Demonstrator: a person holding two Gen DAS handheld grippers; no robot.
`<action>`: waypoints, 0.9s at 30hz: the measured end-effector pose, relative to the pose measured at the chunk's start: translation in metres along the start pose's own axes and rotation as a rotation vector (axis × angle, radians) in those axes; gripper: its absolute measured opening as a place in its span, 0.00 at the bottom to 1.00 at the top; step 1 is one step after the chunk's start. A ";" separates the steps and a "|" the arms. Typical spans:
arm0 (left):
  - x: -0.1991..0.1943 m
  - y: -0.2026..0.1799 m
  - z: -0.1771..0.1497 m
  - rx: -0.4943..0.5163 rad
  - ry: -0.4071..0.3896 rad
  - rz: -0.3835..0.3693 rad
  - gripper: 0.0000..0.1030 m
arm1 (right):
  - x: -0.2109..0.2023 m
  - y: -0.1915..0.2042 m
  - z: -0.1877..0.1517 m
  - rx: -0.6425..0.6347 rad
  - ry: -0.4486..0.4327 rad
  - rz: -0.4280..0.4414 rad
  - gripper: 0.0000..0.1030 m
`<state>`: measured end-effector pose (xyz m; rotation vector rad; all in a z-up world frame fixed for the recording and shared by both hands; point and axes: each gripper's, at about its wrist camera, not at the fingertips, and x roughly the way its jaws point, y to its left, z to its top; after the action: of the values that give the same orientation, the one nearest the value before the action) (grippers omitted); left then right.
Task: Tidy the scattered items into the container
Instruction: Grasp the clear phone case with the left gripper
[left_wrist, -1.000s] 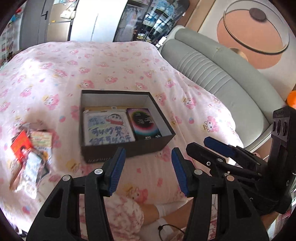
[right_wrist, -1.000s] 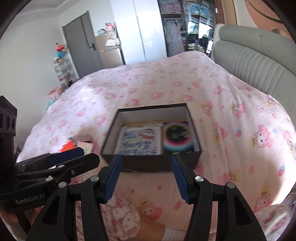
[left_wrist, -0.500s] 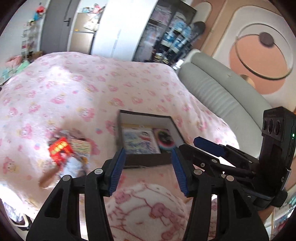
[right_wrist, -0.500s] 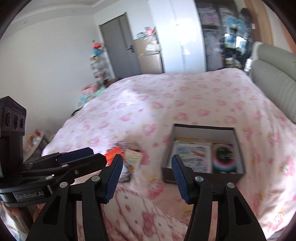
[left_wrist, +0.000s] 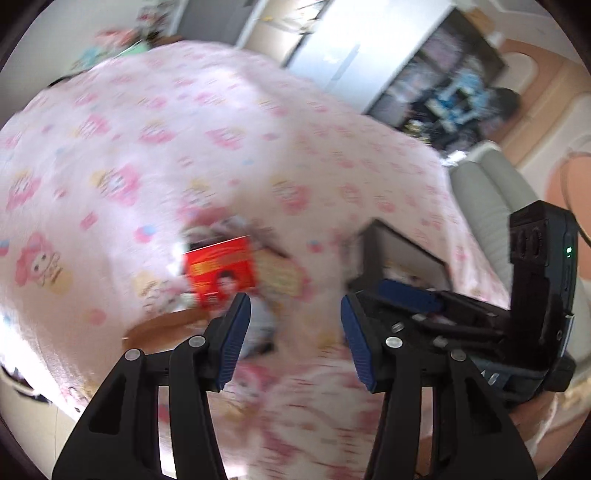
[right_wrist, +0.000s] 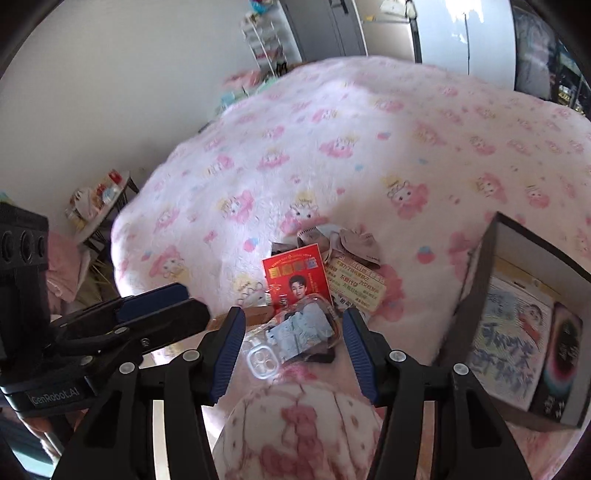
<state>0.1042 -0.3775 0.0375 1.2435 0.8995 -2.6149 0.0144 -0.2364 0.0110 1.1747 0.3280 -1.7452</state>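
Red card (right_wrist: 295, 275) tops the scattered pile at centre frame on the pink blanket (right_wrist: 332, 147), dark box (right_wrist: 476, 317) at right edge, left gripper (left_wrist: 291, 332) and right gripper (right_wrist: 291, 343) both spread, nothing pinched.

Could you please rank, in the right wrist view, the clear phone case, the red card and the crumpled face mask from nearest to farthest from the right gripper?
1. The clear phone case: lowest in the pile, lying between the right gripper and its open jaws.
2. The red card: mid-pile, just beyond the fingertips.
3. The crumpled face mask: at the pile's far edge, on the pink blanket.
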 end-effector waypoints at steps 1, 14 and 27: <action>0.010 0.014 -0.001 -0.030 0.014 0.010 0.48 | 0.015 -0.003 0.004 -0.013 0.021 -0.015 0.50; 0.101 0.120 -0.076 -0.353 0.249 0.068 0.47 | 0.140 -0.053 0.011 -0.079 0.393 0.028 0.50; 0.105 0.093 -0.064 -0.374 0.191 0.000 0.43 | 0.146 -0.068 0.006 -0.043 0.370 0.129 0.33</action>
<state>0.1091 -0.4023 -0.1143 1.3947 1.3426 -2.2105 -0.0542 -0.2898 -0.1248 1.4538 0.4957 -1.3993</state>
